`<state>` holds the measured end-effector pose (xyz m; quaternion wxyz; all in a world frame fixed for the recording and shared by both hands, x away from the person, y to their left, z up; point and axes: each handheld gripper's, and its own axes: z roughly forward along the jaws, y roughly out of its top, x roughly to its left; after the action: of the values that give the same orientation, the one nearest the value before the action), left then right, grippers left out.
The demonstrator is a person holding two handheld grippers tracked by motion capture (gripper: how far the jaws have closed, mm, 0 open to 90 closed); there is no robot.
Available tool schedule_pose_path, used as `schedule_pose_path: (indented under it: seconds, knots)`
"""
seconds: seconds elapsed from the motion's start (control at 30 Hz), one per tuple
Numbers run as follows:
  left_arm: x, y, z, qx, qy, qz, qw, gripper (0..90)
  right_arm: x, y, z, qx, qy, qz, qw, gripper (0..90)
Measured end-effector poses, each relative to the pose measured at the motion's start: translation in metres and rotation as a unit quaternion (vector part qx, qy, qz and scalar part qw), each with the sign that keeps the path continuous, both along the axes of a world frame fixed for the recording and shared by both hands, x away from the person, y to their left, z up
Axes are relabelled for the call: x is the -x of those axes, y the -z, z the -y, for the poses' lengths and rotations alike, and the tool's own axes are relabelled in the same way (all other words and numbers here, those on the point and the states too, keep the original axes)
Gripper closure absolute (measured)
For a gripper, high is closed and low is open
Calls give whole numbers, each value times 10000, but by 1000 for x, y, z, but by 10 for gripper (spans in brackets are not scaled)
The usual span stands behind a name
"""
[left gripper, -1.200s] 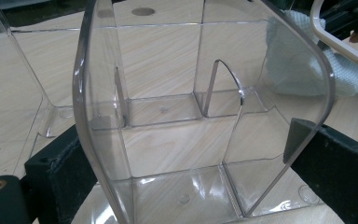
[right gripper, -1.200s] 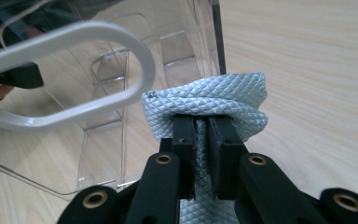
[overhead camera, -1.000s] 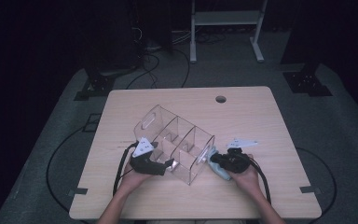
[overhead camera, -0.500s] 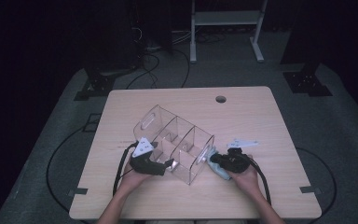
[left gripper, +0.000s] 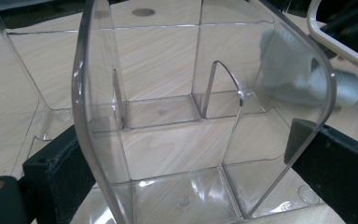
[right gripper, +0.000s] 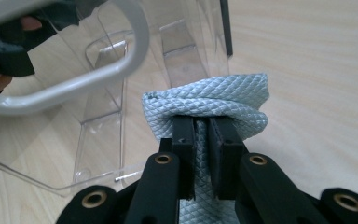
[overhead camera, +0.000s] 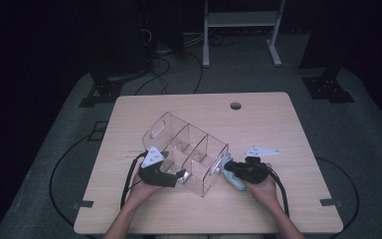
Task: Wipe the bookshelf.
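Left hand-held gripper clamps a wall of the clear acrylic organizer, steadying it mid-counter. Right hand-held gripper, jaws pinched on a folded pale-blue cloth, presses it against the organizer's right end. Wiping step seems underway; next, rub the cloth along that wall while the left grip holds firm.

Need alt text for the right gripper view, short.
The right gripper is shut on a folded pale blue cloth, held against the side of a clear plastic organiser on a light wooden table. At upper left, part of the left gripper shows through the clear plastic.
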<state>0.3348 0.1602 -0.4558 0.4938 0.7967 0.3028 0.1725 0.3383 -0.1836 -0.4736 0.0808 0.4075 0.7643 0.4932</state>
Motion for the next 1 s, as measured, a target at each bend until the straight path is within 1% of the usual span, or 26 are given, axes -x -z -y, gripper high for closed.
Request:
schedule_pose_path:
  seconds: [0.03, 0.07, 0.17, 0.27, 0.33, 0.37, 0.4, 0.43, 0.53, 0.6, 0.67, 0.8, 0.9, 0.93, 1.0]
  knots:
    - [0, 0, 0, 2, 11, 0, 10000, 35, 3, -12, 2, -169, 13, 193, 9997, 817]
    - [0, 0, 0, 7, 9, -1, 10000, 35, 3, -12, 2, -169, 13, 193, 9997, 817]
    - [0, 0, 0, 12, 14, -3, 10000, 34, 6, -26, 3, -263, -4, 423, 9988, 817]
    - [0, 0, 1, 7, -7, 14, 10000, 34, 5, -24, 4, -364, 1, 325, 9988, 816]
    - [0, 0, 1, 8, 1, 22, 10000, 34, 7, -30, 7, -478, -11, 399, 9981, 816]
    - [0, 0, 1, 8, 1, 22, 10000, 34, 7, -30, 7, -478, -11, 399, 9981, 816]
    - [0, 0, 1, 4, 1, 22, 10000, 34, 9, -36, 7, -567, -33, 445, 9974, 816]
    - [0, 0, 1, 5, 2, 4, 10000, 33, 10, -38, 6, -578, -54, 479, 9972, 816]
    - [-1, 0, -1, 5, 16, -6, 10000, 29, 18, -44, -1, -507, -142, 606, 9968, 816]
    - [-1, 0, -1, 4, 23, -12, 10000, 31, 20, -45, -3, -521, -250, 640, 9963, 816]
    - [0, 0, -1, 9, 30, -13, 10000, 33, 19, -46, -2, -506, -281, 630, 9963, 815]
    - [0, 0, 1, 1, 3, 13, 10000, 33, 12, -45, 3, -520, -133, 595, 9968, 815]
    - [0, 0, 1, -1, -2, 15, 10000, 31, 12, -44, 3, -518, -85, 602, 9968, 816]
    - [0, 0, 1, -11, -4, 17, 10000, 30, 13, -45, 2, -504, -77, 592, 9969, 815]
    - [0, 0, 0, -2, -6, 4, 10000, 29, 17, -46, -2, -509, -173, 601, 9967, 815]
